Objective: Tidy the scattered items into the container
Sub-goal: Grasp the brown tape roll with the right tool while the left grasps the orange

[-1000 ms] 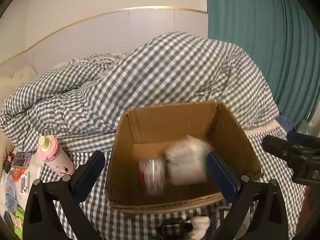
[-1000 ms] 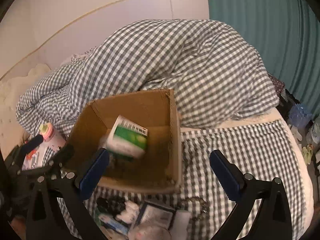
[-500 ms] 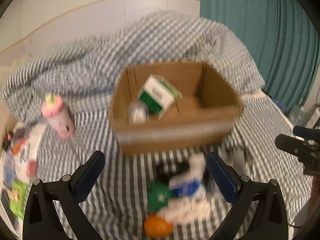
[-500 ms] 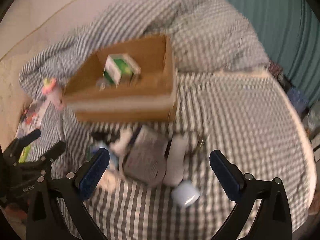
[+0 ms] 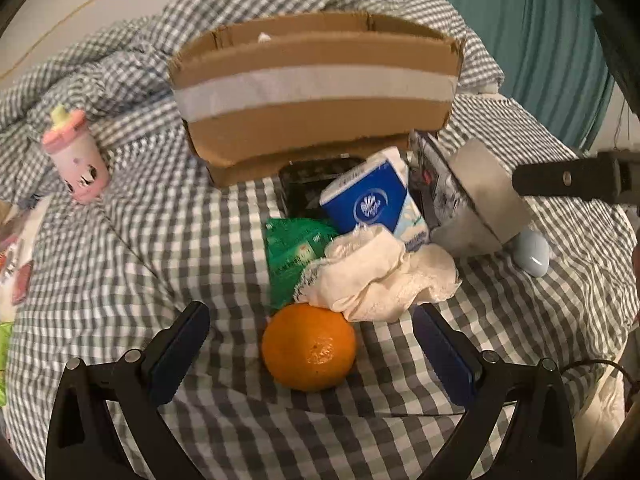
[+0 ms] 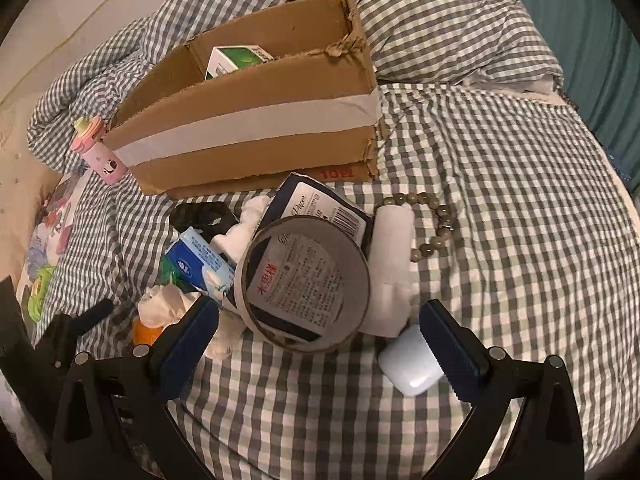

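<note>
Both tools gape, holding nothing: left tool (image 5: 310,344) straddles a round, dimpled orange (image 5: 308,347) lying before the taped cardboard box (image 5: 316,92); right tool (image 6: 320,334) hovers nearby.

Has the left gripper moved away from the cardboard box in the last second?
Yes. The left gripper has dropped back from above the cardboard box, which now sits farther off, down to the orange between its open jaws.

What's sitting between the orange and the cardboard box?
In the left wrist view, a crumpled white cloth, a green packet and a blue tissue pack lie between the orange and the box.
</note>
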`<state>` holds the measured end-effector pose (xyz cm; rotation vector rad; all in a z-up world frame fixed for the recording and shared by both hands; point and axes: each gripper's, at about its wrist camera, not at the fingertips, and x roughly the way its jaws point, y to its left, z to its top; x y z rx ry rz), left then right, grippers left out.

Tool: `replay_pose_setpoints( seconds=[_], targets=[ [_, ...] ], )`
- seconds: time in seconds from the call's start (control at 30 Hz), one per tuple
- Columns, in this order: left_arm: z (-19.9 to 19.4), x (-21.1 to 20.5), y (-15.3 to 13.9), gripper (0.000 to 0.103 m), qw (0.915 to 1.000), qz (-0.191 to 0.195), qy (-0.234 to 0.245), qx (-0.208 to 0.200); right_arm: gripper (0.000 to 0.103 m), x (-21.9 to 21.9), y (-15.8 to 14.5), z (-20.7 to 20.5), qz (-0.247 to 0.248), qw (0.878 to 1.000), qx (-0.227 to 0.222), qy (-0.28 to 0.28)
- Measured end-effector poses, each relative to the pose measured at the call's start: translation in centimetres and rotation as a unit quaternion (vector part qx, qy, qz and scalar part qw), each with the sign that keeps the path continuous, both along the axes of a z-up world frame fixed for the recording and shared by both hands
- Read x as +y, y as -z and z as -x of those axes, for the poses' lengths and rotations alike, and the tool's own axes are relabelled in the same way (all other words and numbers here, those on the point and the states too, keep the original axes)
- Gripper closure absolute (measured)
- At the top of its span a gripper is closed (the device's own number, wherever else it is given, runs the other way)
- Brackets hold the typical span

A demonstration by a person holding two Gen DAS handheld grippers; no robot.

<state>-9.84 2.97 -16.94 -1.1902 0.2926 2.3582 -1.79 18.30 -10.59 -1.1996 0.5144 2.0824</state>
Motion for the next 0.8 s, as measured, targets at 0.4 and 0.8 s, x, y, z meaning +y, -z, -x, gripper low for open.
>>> replay_pose_setpoints(
  seconds=[0.4, 0.8],
  targets=[
    [2.4, 1.0, 4.1, 0.014, 0.9982, 0.016, -0.017, -0.054, 0.002, 1.7, 3.3, 2.2, 0.033, 0.999, -0.023, 0.005],
    [2.6, 1.0, 4.1, 0.046, 0.9973, 0.011, -0.034, -0.064, 0.018, 0.1, 2.9, 2.5, 0.014, 0.999, -0.028, -0.006]
  ],
)
